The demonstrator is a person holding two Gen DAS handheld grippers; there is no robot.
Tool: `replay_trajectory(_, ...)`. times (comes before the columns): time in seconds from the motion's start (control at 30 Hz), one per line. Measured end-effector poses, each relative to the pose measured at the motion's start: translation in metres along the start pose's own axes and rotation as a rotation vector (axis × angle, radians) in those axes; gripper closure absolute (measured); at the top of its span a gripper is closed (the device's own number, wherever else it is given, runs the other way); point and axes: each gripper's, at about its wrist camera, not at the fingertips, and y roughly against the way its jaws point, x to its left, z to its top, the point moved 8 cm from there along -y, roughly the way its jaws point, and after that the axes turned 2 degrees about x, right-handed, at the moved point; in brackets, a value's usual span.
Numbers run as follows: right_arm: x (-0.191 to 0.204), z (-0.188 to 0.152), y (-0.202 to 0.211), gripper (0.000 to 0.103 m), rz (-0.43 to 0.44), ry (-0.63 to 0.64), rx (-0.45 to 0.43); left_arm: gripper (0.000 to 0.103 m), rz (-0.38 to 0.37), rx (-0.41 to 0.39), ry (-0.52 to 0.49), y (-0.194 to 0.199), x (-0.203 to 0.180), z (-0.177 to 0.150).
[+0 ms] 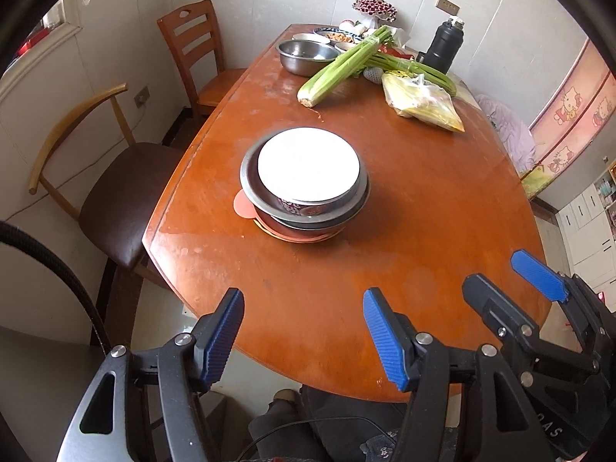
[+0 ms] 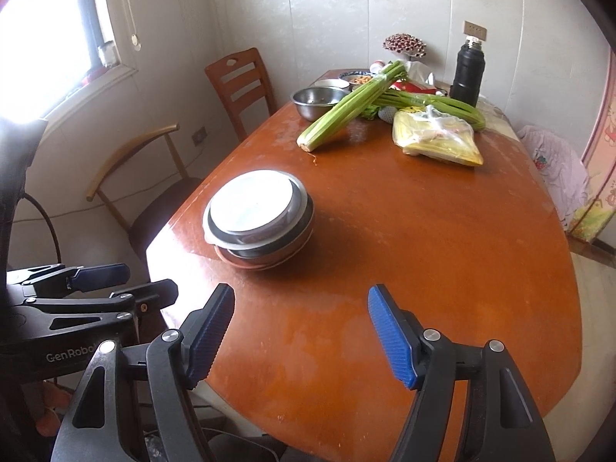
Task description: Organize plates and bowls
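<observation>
A stack of dishes sits on the wooden table: a white bowl nested in a steel bowl, over more dishes and an orange plate. The stack also shows in the right wrist view. My left gripper is open and empty above the table's near edge, well short of the stack. My right gripper is open and empty, near the same edge, to the right of the left one. It also shows in the left wrist view.
At the far end lie celery, a steel bowl, a yellow bag, food dishes and a black flask. Two chairs stand on the left. The left gripper shows in the right wrist view.
</observation>
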Motion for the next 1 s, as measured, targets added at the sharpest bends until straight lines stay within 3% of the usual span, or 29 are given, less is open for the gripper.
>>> replay_trajectory(1.0,-0.011,-0.013,0.007,0.029,-0.016,-0.027,0.013,0.039,0.072,0.013,-0.002,0.000,0.000,-0.001)
